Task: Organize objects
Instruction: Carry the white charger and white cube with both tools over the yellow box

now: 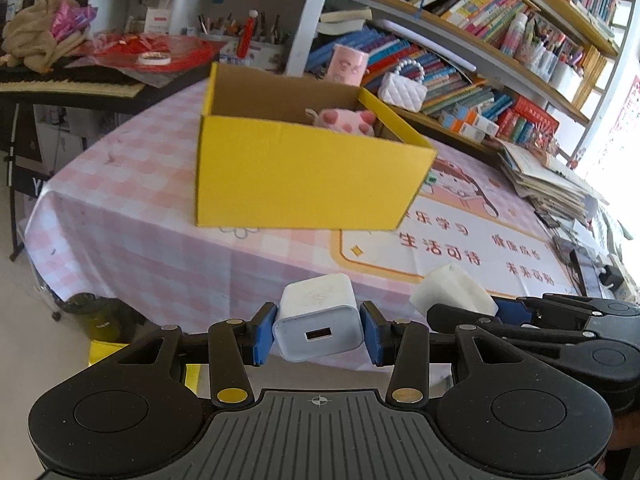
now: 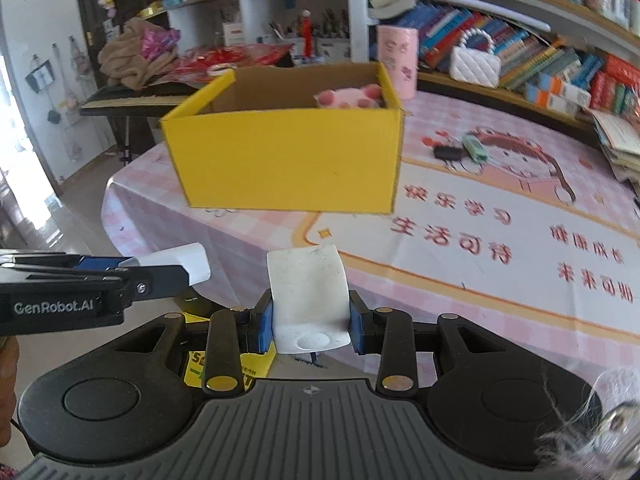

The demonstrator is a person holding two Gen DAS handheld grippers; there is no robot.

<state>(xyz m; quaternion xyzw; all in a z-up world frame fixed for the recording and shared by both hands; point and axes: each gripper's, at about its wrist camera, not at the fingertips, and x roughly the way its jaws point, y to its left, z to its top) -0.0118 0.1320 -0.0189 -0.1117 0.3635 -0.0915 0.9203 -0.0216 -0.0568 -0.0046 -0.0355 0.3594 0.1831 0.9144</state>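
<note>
1. Pink-checked tablecloth (image 1: 132, 216) covers the table ahead of both claws; crowded bookshelves (image 1: 480, 20) stand behind.
2. Open yellow cardboard box (image 1: 304, 176) sits ahead, bare cloth between; the table's near edge lies under the fingertips.
3. Left gripper (image 1: 319, 330) pinches a white USB charger cube (image 1: 318, 316).
4. Right gripper (image 2: 311, 322) pinches a white plastic block (image 2: 308, 292).

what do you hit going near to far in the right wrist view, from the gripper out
right gripper shut on the white block → pink checked tablecloth → yellow box → pink plush toy inside the box → pink cup → bookshelf
</note>
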